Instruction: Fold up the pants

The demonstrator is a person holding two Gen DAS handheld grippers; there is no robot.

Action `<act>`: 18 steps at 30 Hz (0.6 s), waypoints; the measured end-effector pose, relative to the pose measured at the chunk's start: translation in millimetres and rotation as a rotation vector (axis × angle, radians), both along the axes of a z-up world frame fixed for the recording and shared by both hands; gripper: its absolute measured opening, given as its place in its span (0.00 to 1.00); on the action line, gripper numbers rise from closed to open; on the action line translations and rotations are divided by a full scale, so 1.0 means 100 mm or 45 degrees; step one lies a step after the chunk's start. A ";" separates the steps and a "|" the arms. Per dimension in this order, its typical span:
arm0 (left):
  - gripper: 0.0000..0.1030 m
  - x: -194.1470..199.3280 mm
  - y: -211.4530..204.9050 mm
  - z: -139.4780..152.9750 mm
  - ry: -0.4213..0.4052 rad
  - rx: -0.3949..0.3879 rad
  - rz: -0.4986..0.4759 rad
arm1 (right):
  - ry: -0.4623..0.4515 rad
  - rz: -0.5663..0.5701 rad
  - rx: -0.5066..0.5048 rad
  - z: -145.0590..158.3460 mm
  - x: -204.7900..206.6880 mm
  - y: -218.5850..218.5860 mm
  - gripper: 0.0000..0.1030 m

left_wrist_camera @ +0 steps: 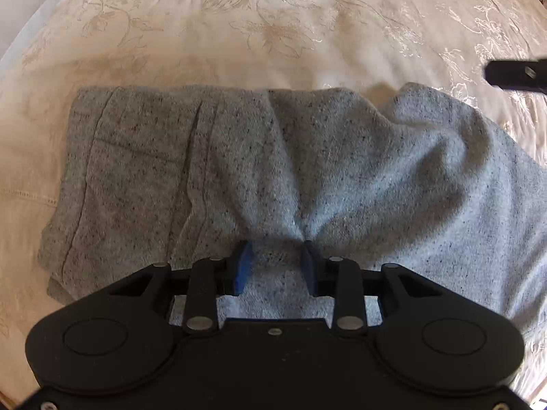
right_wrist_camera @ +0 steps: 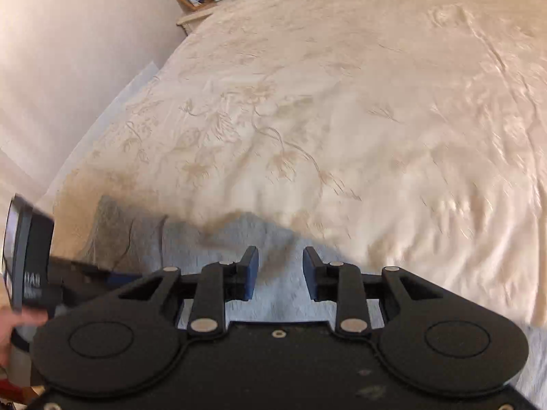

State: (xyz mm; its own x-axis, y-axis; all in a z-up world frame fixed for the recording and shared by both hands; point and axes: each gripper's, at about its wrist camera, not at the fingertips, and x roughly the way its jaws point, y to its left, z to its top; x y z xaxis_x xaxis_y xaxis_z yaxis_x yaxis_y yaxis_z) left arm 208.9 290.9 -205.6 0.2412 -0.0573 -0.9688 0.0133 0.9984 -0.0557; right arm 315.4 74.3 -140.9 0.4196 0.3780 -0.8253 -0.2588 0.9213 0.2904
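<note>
- Grey pants [left_wrist_camera: 239,157] lie folded on cream embroidered bedspread [left_wrist_camera: 273,17], wrinkled, one end bunched up.
- Left gripper [left_wrist_camera: 277,264] at the pants' near edge; blue pads pinch a gathered fold of grey fabric, creases fan out from the grip.
- Right gripper [right_wrist_camera: 280,270] over the pants' far edge, jaws spread, nothing btwn them; view blurred.
- Nightstand [right_wrist_camera: 195,17] w/ clock, well beyond the pants.

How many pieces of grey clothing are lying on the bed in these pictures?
1. The grey pants lie folded on the cream bedspread, directly ahead of the left gripper, which has their near edge bunched between its fingers. Another piece underneath would be hidden.
</note>
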 end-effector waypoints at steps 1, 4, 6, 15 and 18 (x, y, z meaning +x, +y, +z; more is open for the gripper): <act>0.42 -0.03 0.03 -0.01 -0.001 -0.020 0.017 | 0.000 0.036 0.003 -0.05 0.14 0.08 0.32; 0.42 -0.08 0.11 -0.03 -0.006 -0.073 0.045 | -0.005 0.115 -0.018 -0.22 0.51 0.34 0.32; 0.42 -0.09 0.15 -0.03 0.002 -0.096 0.050 | 0.024 0.140 0.007 -0.34 0.70 0.47 0.32; 0.41 -0.15 0.27 0.04 0.003 -0.151 0.052 | 0.239 0.192 -0.041 -0.61 0.21 0.60 0.09; 0.34 -0.09 0.36 0.24 -0.025 -0.134 0.057 | 0.228 0.182 -0.012 -0.54 -0.20 0.53 0.06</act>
